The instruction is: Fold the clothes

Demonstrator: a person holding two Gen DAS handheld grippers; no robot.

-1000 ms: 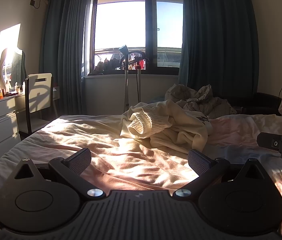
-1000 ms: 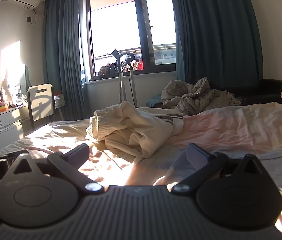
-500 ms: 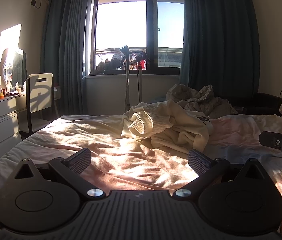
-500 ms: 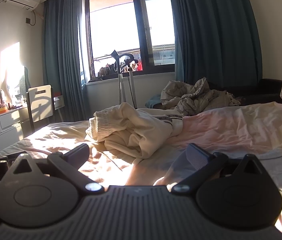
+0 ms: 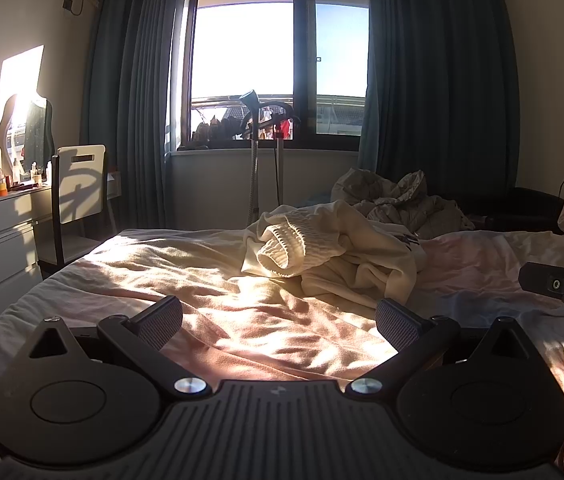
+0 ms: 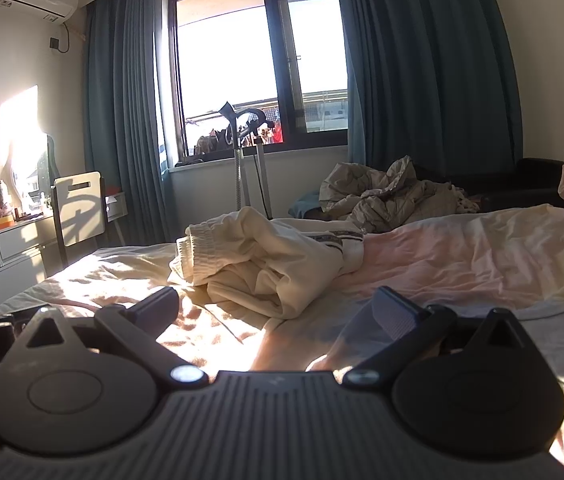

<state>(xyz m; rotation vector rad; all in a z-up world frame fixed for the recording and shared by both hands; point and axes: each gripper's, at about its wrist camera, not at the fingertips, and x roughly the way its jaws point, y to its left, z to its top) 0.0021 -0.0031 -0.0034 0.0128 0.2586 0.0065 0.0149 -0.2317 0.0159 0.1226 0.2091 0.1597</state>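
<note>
Little has changed over the last second: both views have only drifted slightly. The left gripper and right gripper hover with jaws spread wide, holding nothing. The crumpled cream knit garment lies ahead of both on the sunlit pink bed sheet, untouched, so folding has not begun. Beyond it sits a rumpled grey quilt; nothing blocks the reach.

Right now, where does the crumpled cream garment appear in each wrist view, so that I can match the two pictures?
Left wrist: cream garment lies on the bed, right of centre.
Right wrist: cream garment lies near centre, slightly left.
Shared landmark: the garment steamer stand before the window.
</note>
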